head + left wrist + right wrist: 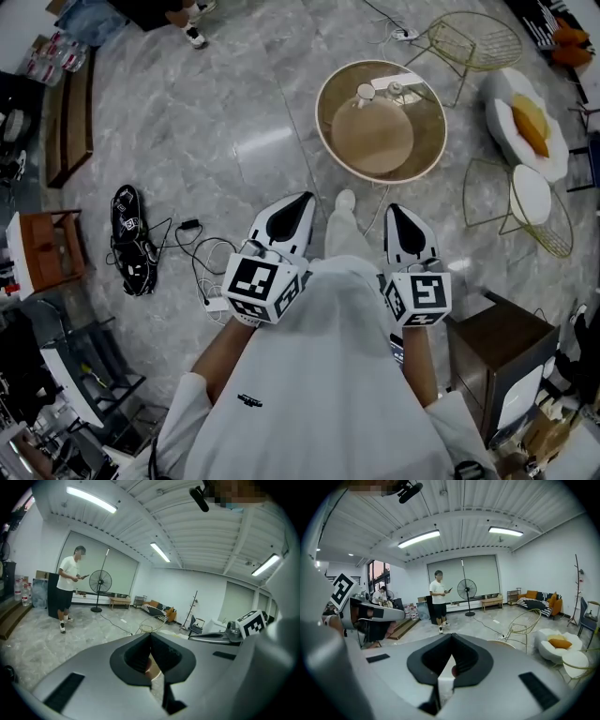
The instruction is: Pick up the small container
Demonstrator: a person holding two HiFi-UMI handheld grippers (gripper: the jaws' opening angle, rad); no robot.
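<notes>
In the head view a round glass-topped table [330, 127] stands on the marble floor ahead of me. Two small pale containers [366, 91] [397, 88] sit near its far edge; I cannot tell their shape. My left gripper [303, 201] and right gripper [395, 210] are held side by side at waist height, short of the table, pointing toward it. Both are shut with nothing held. In the left gripper view the left gripper [150, 635] has its jaws meeting at the tip. The right gripper [451, 637] looks the same in the right gripper view.
Gold wire chairs [473, 42] [539, 216] and a white seat with a yellow cushion [527, 122] stand right of the table. A brown cabinet [497, 361] is at my right. Cables [202, 262] and a black bag [131, 239] lie left. A person [70, 588] stands by a fan [100, 581].
</notes>
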